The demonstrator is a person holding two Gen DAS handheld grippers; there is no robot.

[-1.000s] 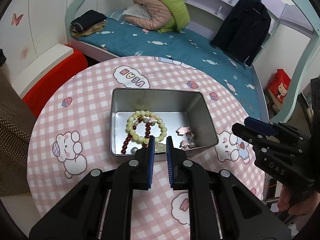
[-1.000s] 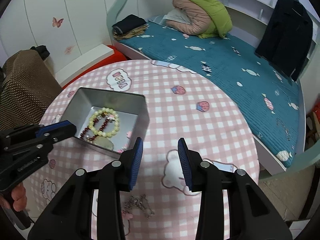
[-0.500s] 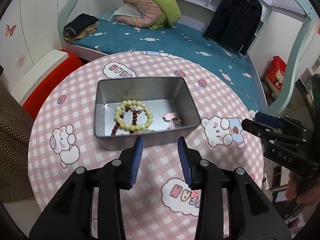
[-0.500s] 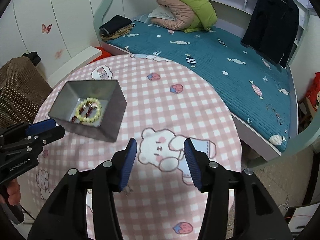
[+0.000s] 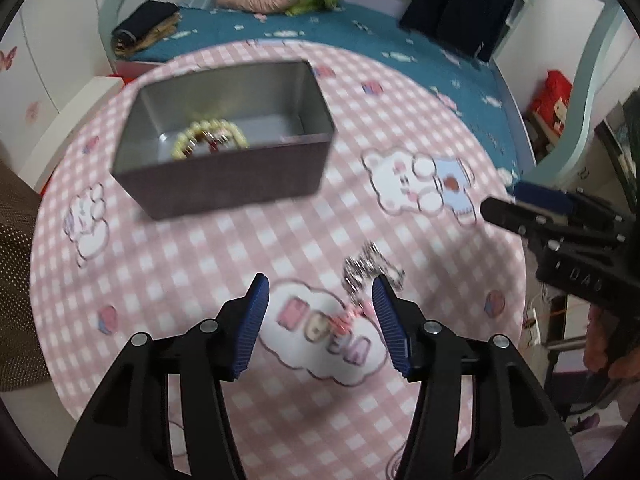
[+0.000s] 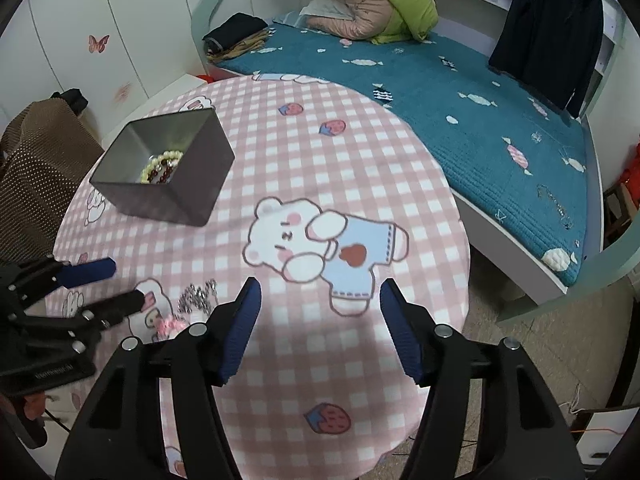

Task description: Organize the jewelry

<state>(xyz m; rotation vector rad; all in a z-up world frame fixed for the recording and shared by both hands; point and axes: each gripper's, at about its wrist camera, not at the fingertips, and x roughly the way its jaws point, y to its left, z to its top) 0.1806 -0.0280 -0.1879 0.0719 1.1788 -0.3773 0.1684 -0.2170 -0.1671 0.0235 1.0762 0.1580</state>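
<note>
Both tongs spread apart, empty. Left tongs (image 5: 318,312) over silver chain jewelry (image 5: 366,268) on tabletop (image 5: 240,248), well clear of metal tin (image 5: 224,184). Right tongs (image 6: 320,324) near round tabletop edge.

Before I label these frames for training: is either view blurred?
Left wrist view: motion-blurred, the tin and silver chain smeared, the left gripper sharp. Right wrist view: mostly crisp, only the left gripper blurred at its edge; fisheye bends both.

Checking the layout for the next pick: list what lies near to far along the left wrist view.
left gripper → silver chain jewelry on the tablecloth → metal tin holding the bead bracelets → bed
</note>
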